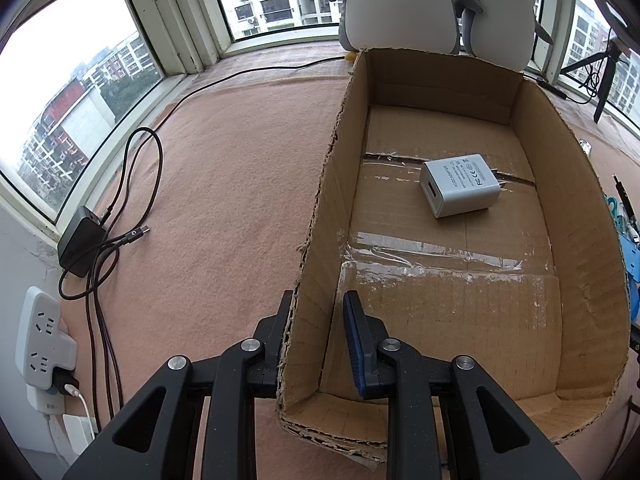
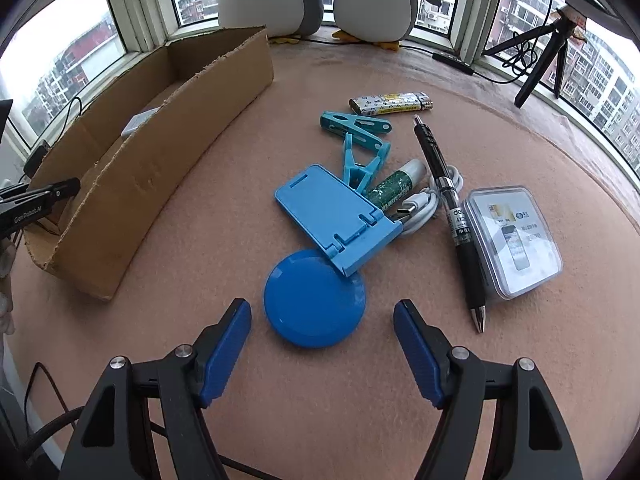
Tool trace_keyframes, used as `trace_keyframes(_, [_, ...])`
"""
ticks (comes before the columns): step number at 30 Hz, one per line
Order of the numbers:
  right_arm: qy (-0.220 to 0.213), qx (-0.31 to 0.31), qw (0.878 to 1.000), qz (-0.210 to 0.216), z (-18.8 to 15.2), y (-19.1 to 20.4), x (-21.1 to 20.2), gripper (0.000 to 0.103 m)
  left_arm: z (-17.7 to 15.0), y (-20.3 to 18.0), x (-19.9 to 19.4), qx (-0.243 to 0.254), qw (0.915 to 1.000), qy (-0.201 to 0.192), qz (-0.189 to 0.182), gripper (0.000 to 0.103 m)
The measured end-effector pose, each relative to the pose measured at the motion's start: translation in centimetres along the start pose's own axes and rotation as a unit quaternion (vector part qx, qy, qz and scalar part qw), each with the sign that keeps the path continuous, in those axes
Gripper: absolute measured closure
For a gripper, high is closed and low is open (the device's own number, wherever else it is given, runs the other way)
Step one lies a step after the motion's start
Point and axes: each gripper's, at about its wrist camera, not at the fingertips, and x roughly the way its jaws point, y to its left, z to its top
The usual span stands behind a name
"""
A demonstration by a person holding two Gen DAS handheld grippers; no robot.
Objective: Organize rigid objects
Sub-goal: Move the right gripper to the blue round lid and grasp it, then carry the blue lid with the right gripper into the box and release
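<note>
My left gripper (image 1: 318, 312) is shut on the near left wall of an open cardboard box (image 1: 320, 208), one finger outside and one inside. A white power adapter (image 1: 460, 186) lies on the box floor. In the right wrist view my right gripper (image 2: 322, 308) hangs open just over a blue round disc (image 2: 314, 300), a pad on either side, neither touching. Beyond the disc lie a blue phone stand (image 2: 332, 212), two teal clips (image 2: 354, 124), a green tube (image 2: 396, 188), a white cable (image 2: 424, 204), a black pen (image 2: 448, 212), a clear plastic case (image 2: 512, 240) and a lighter (image 2: 390, 104).
Two plush penguins (image 1: 400, 0) stand on the window ledge behind the box. A black charger (image 1: 82, 240) with dark cables and a white power strip (image 1: 40, 336) sit at the left edge. A small tripod (image 2: 544, 56) stands at the far right. Pink felt (image 1: 224, 184) covers the surface.
</note>
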Motion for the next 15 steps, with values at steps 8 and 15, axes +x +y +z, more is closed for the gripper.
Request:
trace_keyframes(8, [0.003, -0.002, 1.000, 0.002, 0.42, -0.08, 0.23, 0.056, 0.00, -0.04, 0.01, 0.000, 1.0000, -0.001, 0.001, 0.079])
trace_keyframes(15, [0.004, 0.001, 1.000, 0.007, 0.31, -0.24, 0.15, 0.057, 0.00, -0.05, 0.01, 0.000, 1.0000, -0.001, 0.001, 0.079])
